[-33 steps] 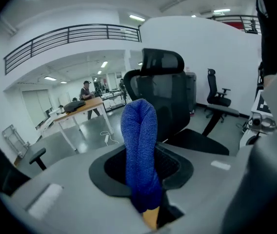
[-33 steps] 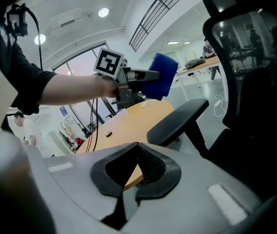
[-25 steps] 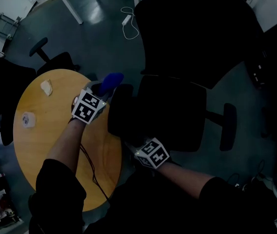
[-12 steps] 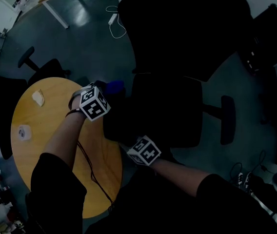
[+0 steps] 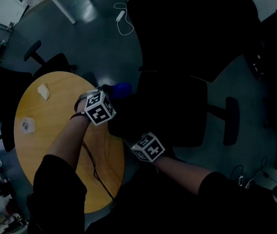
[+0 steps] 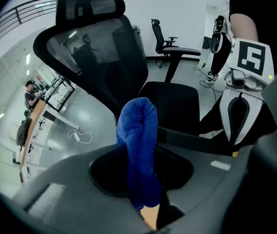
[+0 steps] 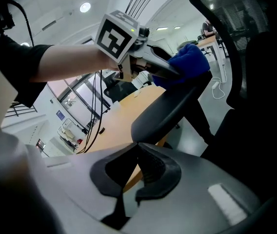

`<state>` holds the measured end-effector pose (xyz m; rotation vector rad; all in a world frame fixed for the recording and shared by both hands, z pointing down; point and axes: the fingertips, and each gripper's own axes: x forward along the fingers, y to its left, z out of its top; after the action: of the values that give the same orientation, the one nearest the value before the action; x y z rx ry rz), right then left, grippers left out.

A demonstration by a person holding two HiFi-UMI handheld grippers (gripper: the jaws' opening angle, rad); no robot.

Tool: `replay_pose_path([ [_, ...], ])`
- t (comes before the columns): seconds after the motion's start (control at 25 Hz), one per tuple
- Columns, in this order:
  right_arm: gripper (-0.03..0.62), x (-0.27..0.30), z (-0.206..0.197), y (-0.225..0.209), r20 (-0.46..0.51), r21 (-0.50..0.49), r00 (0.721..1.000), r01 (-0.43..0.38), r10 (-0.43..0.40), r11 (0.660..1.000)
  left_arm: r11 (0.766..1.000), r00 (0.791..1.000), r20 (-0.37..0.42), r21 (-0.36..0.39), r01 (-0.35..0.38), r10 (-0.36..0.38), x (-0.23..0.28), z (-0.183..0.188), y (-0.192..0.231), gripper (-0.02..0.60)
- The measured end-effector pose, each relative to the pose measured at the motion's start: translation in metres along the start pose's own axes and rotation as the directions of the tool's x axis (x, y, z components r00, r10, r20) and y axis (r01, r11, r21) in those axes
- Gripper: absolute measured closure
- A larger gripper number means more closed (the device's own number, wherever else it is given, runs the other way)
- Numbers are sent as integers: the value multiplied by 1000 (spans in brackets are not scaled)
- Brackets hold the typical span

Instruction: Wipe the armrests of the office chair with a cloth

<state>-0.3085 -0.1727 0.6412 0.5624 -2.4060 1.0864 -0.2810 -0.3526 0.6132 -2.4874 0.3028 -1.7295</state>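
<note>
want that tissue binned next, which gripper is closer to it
Left. The left gripper, shut on the cloth, is just past the table edge, right of the tissue. The right gripper is farther right and nearer the person, by the armrest.

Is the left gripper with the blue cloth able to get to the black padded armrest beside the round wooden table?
Probably yes: the left gripper, shut on the blue cloth, sits right at one end of the black padded armrest, with nothing between them.
</note>
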Motion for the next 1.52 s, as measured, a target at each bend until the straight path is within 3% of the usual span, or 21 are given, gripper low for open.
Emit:
replay_pose_path([
  [0.44, 589, -4, -5, 0, -5, 22, 1000, 13, -13, 1000, 970, 986, 155, -222, 98, -64, -30, -22, -75, 463],
  [0.6, 589, -7, -6, -1, 0, 34, 1000, 26, -26, 999, 930, 972, 227, -341, 133, -56, -39, -28, -101, 463],
  [0.88, 589, -9, -9, 0, 7, 39, 998, 57, -57, 998, 858, 949, 313, -478, 189, -35, -55, -36, -145, 463],
  [1.12, 589, -12, -16, 4, 7, 46, 998, 66, -66, 997, 822, 936, 350, -524, 224, -32, -60, -38, -166, 463],
  [1.28, 589, -16, -22, 7, 6, 45, 998, 61, -61, 997, 832, 935, 352, -502, 237, -55, -65, -31, -179, 463],
  [1.4, 589, -16, -26, 9, 4, 45, 998, 55, -55, 997, 847, 912, 402, -455, 276, -82, -81, -19, -186, 462],
  [1.52, 589, -18, -29, 10, 10, 66, 999, 43, -44, 997, 877, 904, 427, -424, 226, -27, -95, -3, -153, 462],
])
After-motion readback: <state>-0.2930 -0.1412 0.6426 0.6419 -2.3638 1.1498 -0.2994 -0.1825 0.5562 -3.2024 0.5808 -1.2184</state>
